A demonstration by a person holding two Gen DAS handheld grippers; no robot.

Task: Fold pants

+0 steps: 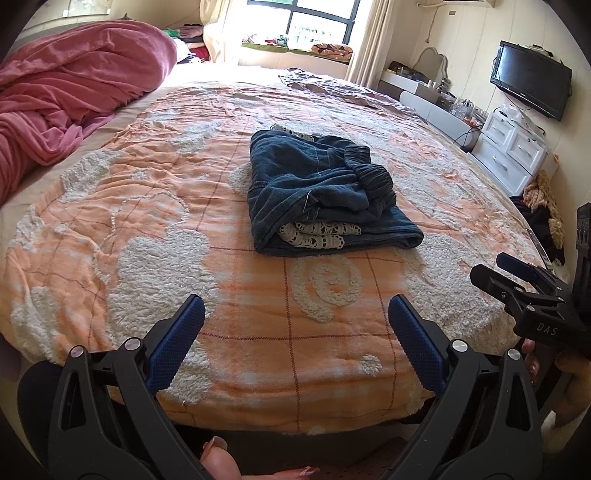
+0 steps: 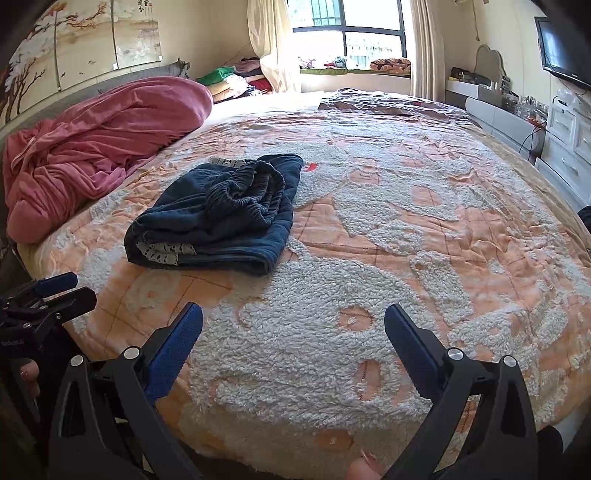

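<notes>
Dark blue pants (image 1: 325, 192) with white lace trim lie folded in a compact bundle on the orange and white bedspread (image 1: 147, 206). They also show in the right wrist view (image 2: 221, 218), left of centre. My left gripper (image 1: 295, 314) is open and empty, held above the bed's near edge, short of the pants. My right gripper (image 2: 293, 325) is open and empty, near the bed's edge, to the right of the pants. The right gripper also shows at the right edge of the left wrist view (image 1: 517, 280). The left gripper shows at the left edge of the right wrist view (image 2: 51, 291).
A crumpled pink blanket (image 1: 66, 92) lies at the left of the bed. A brown quilt (image 2: 388, 99) lies at the far end. White drawers (image 1: 513, 151), a dresser and a wall TV (image 1: 532, 85) stand to the right. A window (image 1: 306, 22) is at the back.
</notes>
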